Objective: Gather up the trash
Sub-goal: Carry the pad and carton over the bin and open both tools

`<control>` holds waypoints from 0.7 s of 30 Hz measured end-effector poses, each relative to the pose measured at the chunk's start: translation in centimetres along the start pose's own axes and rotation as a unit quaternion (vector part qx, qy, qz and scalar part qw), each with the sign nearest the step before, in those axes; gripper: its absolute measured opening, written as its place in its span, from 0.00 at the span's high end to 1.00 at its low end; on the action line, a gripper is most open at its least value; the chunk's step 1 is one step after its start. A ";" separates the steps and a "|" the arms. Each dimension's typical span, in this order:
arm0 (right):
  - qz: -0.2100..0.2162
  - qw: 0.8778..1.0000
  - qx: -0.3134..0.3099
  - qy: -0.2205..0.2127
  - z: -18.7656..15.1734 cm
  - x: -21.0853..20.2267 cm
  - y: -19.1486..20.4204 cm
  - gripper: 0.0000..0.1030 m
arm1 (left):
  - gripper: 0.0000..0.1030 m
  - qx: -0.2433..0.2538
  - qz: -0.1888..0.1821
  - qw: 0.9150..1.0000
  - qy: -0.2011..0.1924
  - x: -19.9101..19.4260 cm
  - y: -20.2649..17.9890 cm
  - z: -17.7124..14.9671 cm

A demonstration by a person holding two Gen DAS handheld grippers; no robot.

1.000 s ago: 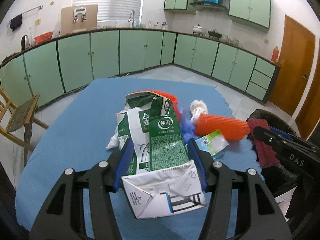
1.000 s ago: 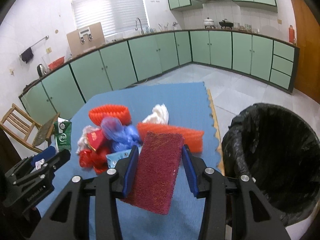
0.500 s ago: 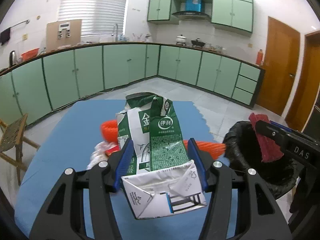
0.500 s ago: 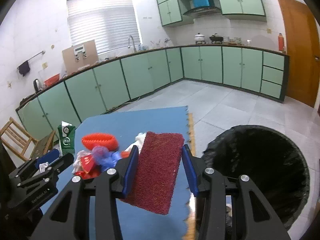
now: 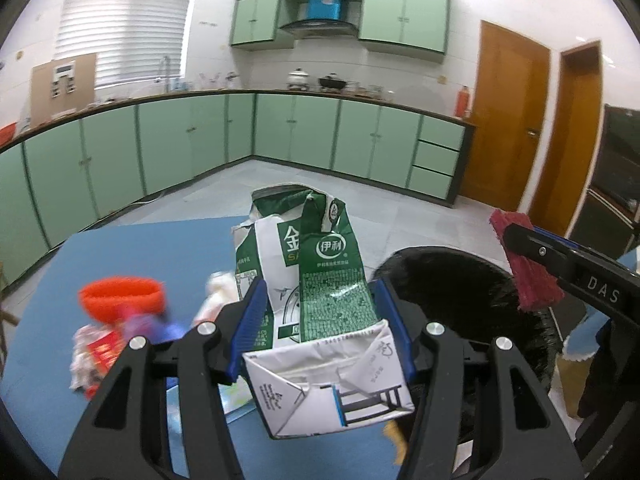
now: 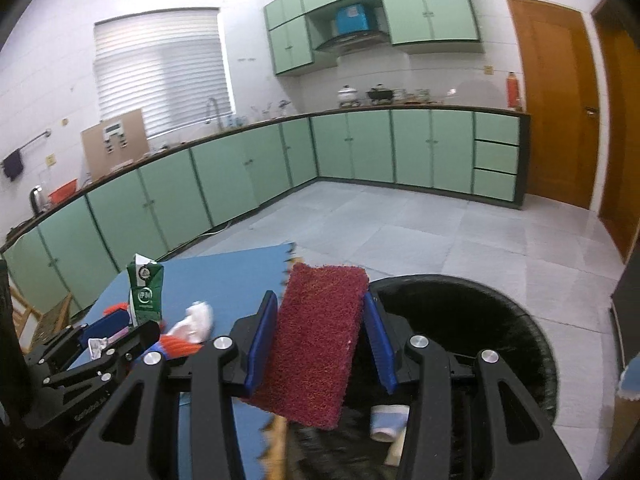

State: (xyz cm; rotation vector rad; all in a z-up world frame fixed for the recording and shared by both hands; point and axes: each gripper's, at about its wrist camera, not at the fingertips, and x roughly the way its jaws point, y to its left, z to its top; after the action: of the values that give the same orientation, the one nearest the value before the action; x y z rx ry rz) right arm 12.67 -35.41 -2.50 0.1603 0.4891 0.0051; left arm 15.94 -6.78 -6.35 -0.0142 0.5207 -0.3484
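My left gripper (image 5: 320, 328) is shut on a crushed green and white milk carton (image 5: 316, 292), held above the blue mat near the bin's rim. The same carton (image 6: 145, 292) shows at the left of the right wrist view. My right gripper (image 6: 320, 340) is shut on a dark red scouring pad (image 6: 316, 344), which hangs over the edge of the black-lined trash bin (image 6: 472, 320). In the left wrist view that pad (image 5: 528, 272) and the bin (image 5: 460, 288) sit to the right.
On the blue mat (image 5: 160, 248) lie an orange net sleeve (image 5: 120, 296), red wrappers (image 5: 100, 356) and crumpled white paper (image 6: 196, 320). A paper cup (image 6: 386, 424) lies inside the bin. Green cabinets line the far walls; wooden doors stand at right.
Both grippers have swung right and risen, carrying the carton and the pad from over the trash pile toward the bin. The pad now hangs over the bin's rim.
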 end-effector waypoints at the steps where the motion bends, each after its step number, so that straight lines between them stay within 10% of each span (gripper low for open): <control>1: -0.006 1.000 0.002 -0.001 0.2 0.0 -0.8 0.57 | 0.48 0.004 -0.006 1.000 -0.001 0.5 -0.8 0.1; 21: -0.082 0.994 0.052 0.047 -1.7 5.0 -13.9 0.46 | 0.46 0.067 -0.110 0.990 0.053 11.6 -13.7 -1.5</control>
State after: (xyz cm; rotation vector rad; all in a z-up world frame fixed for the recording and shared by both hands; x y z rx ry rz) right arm 15.85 -48.64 -8.50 0.2232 0.5963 -0.1748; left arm 20.20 -23.40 -11.84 0.0770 0.6009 -0.6021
